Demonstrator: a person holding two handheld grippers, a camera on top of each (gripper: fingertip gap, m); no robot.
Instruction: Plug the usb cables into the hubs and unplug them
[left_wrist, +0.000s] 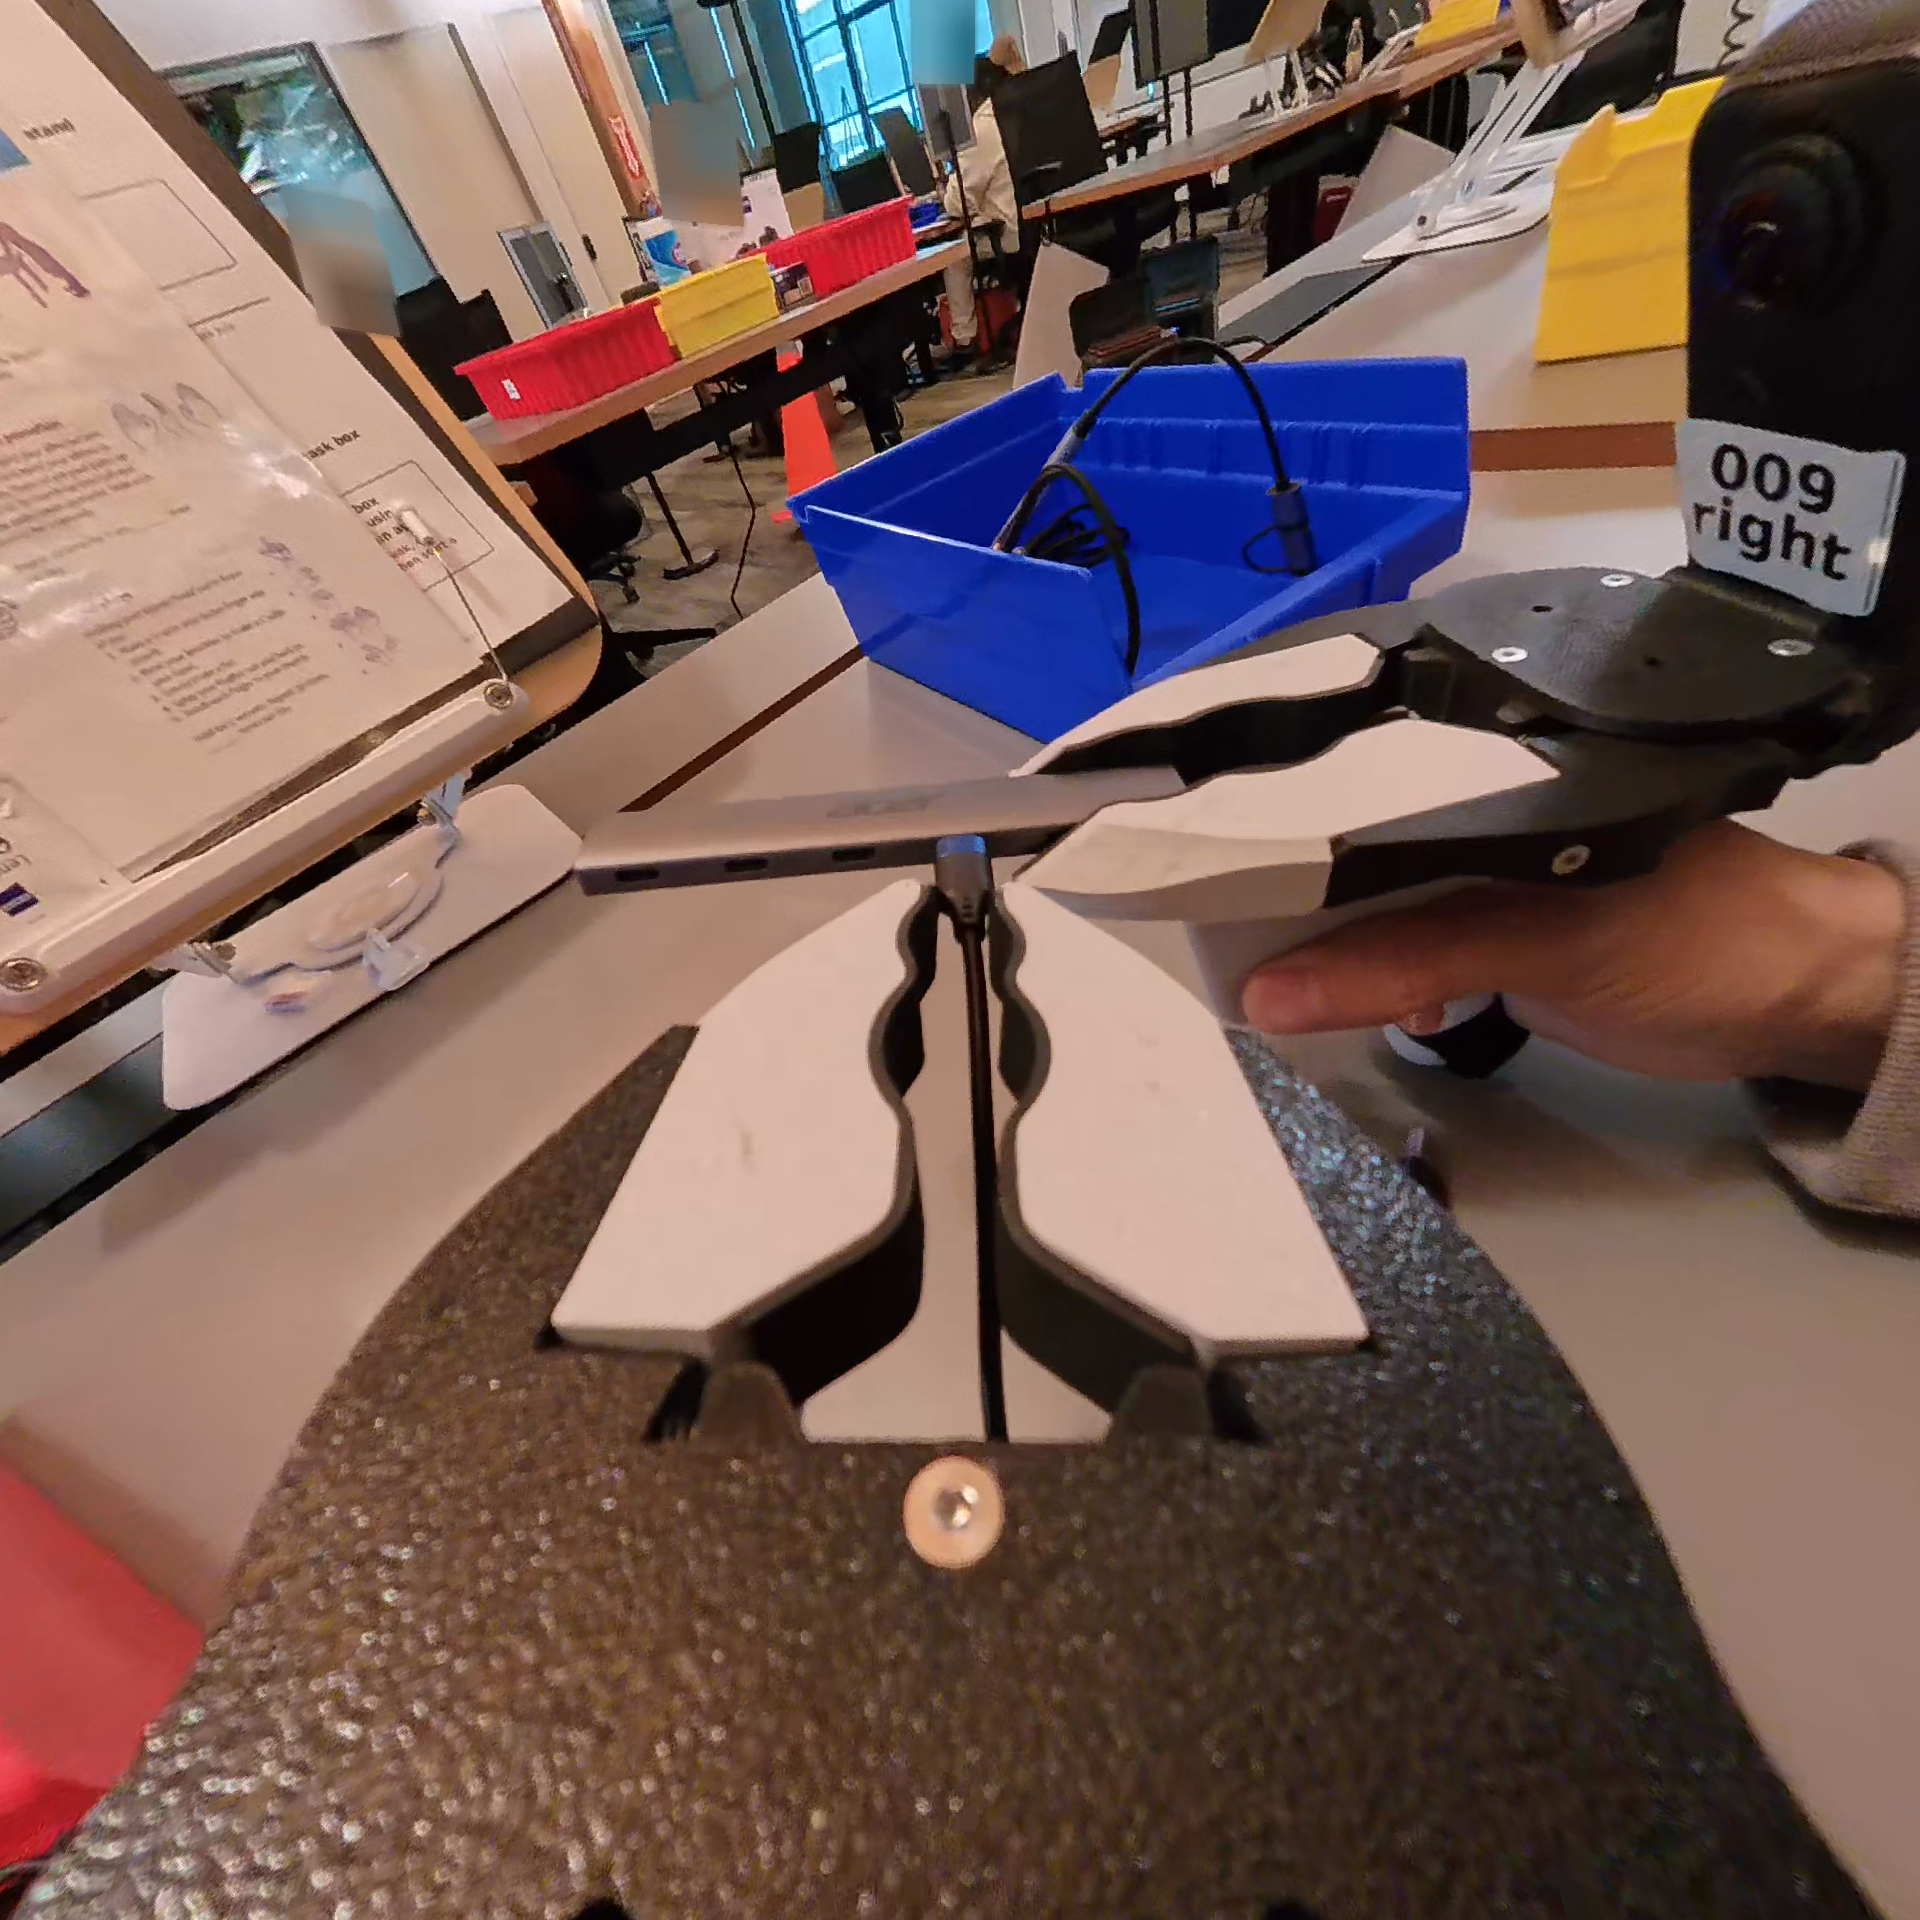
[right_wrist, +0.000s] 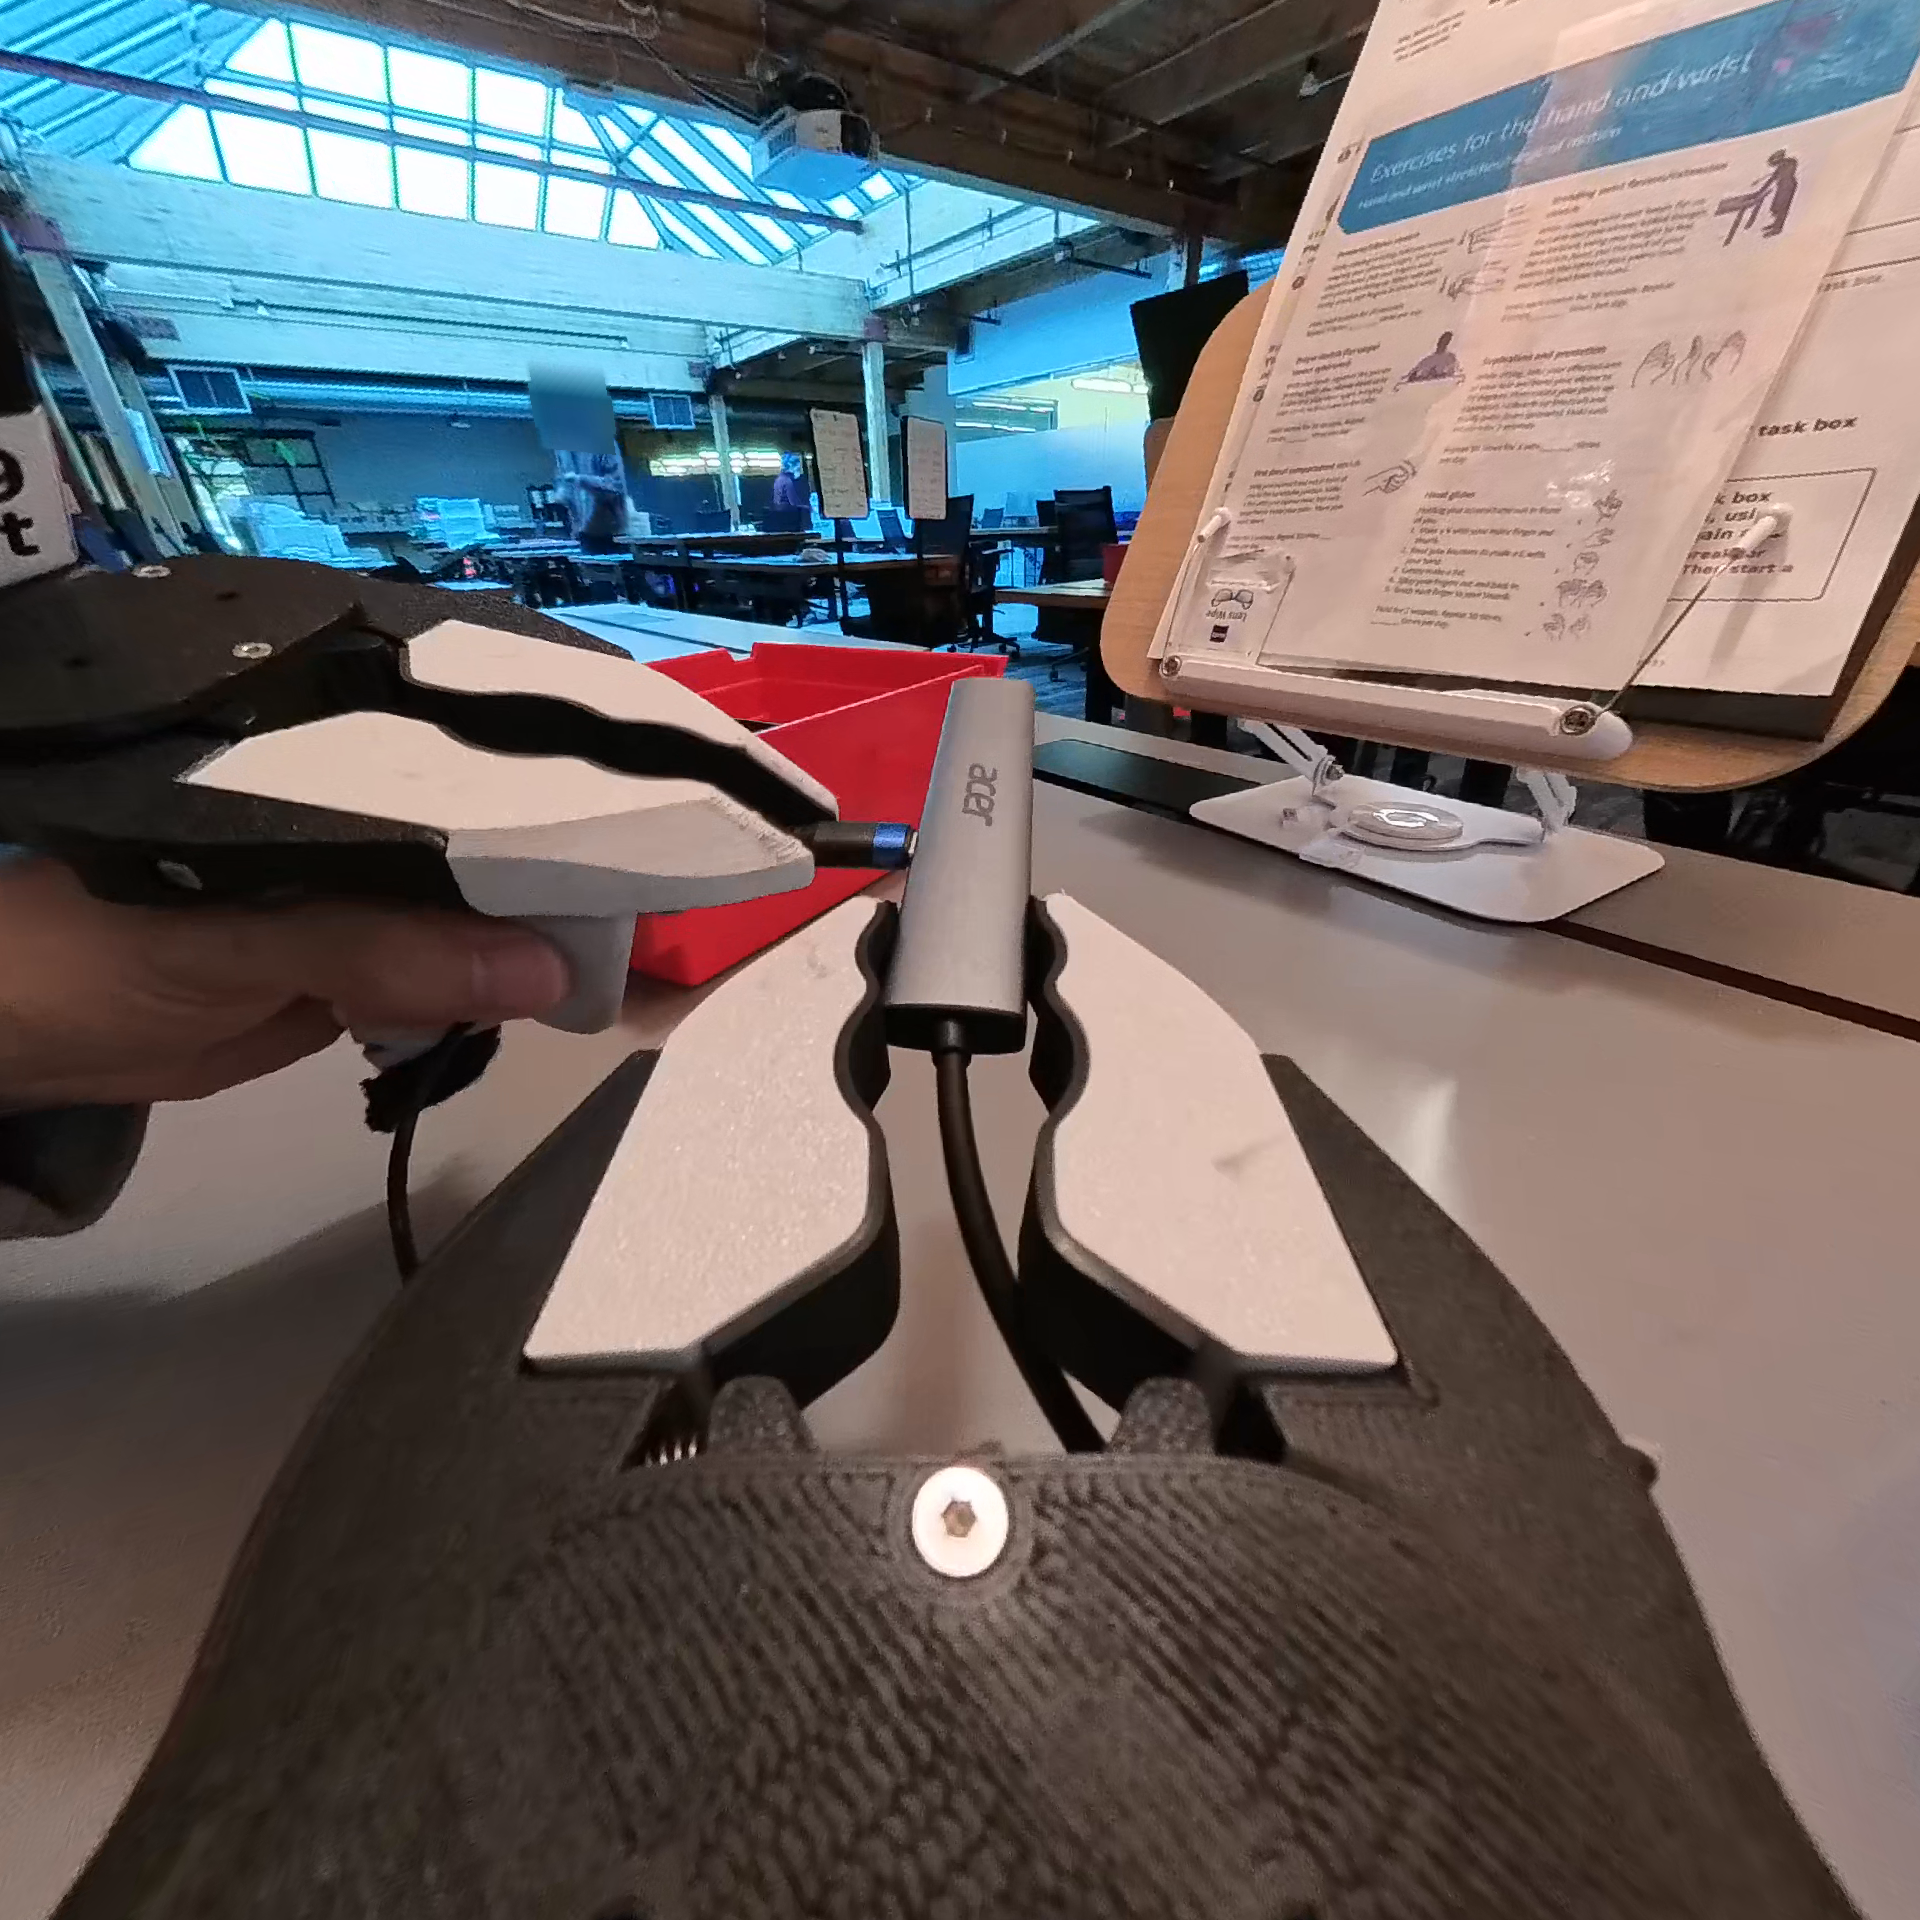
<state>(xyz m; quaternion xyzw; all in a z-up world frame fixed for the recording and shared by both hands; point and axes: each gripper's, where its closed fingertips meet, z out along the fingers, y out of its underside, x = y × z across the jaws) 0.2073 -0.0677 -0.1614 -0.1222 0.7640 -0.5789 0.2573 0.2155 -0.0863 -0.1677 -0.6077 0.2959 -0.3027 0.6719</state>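
My right gripper (right_wrist: 964, 904) is shut on a slim grey USB hub (right_wrist: 971, 821) and holds it above the table. The hub's own black cord (right_wrist: 966, 1143) runs back between the fingers. In the left wrist view the hub (left_wrist: 779, 831) lies crosswise, held by the right gripper (left_wrist: 1029, 826) coming in from the right. My left gripper (left_wrist: 961, 904) is shut on a black USB cable (left_wrist: 977, 1039). The cable's plug (left_wrist: 958, 868) meets a port on the hub's side. The plug's blue collar (right_wrist: 891, 837) sits right against the hub, with no metal tip showing.
A blue bin (left_wrist: 987, 634) behind the hub holds more black cables (left_wrist: 1081, 520). A document stand (left_wrist: 260, 623) stands at the left on a white base (right_wrist: 1455, 842). A red bin (right_wrist: 831, 727) sits beyond the left gripper (right_wrist: 816, 831). A yellow bin (left_wrist: 1610, 239) is at the far right. The grippers are tip to tip, or close to it.
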